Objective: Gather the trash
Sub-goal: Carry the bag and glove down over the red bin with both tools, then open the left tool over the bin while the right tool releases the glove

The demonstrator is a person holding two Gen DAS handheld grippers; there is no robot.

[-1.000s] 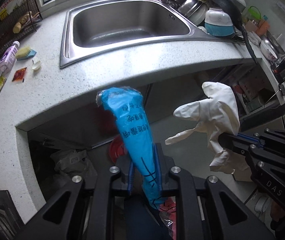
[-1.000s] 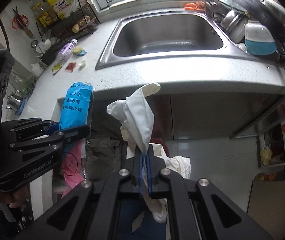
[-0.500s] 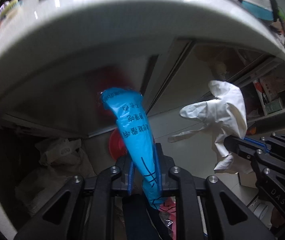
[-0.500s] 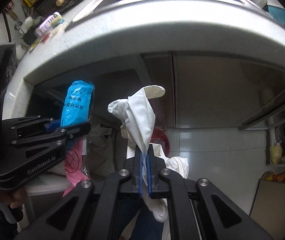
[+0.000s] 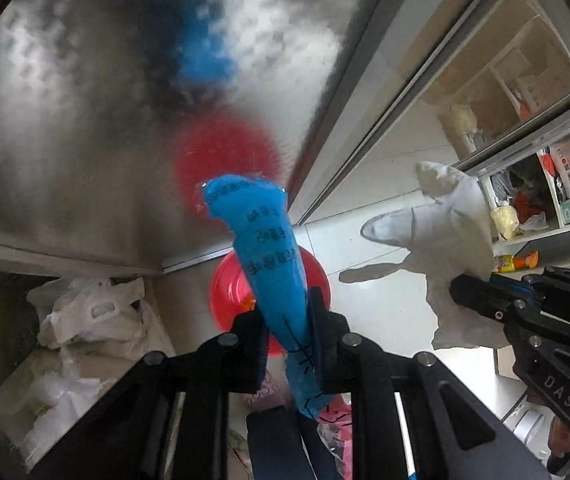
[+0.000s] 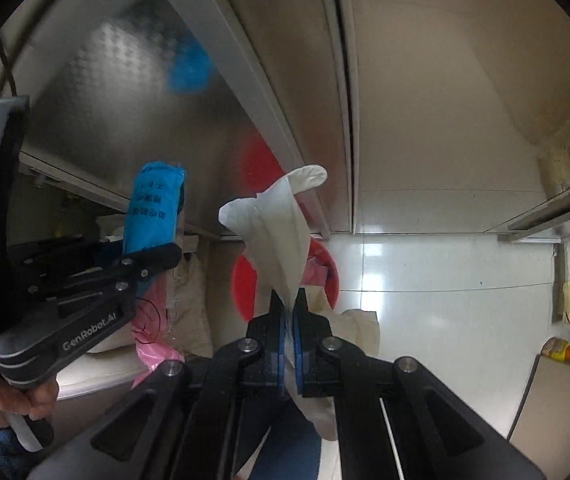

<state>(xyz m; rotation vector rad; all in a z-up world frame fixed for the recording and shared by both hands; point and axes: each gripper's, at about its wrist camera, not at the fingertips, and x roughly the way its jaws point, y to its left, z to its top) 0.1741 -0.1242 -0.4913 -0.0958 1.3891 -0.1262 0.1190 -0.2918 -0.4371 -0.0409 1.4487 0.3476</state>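
My left gripper (image 5: 285, 312) is shut on a blue plastic wrapper (image 5: 265, 248) with dark print, which sticks up between its fingers; it also shows in the right wrist view (image 6: 153, 208). My right gripper (image 6: 289, 304) is shut on a crumpled white glove (image 6: 281, 220), also seen at the right of the left wrist view (image 5: 445, 240). A red bin (image 5: 229, 300) stands on the floor below and beyond both grippers, partly hidden by the wrapper; in the right wrist view the red bin (image 6: 245, 284) is behind the glove.
A shiny metal cabinet door (image 5: 85, 120) fills the upper left and reflects the blue and red. White bags (image 5: 89, 312) lie in the open cabinet on the left. A pink bag (image 6: 153, 320) hangs near the bin. Shelves with clutter (image 5: 545, 184) stand at right. The floor is white tile (image 6: 445, 272).
Both grippers have dropped from countertop height to below the counter edge. The sink and counter have left view; the cabinet door, floor and red bin now fill it. Both grips are unchanged.
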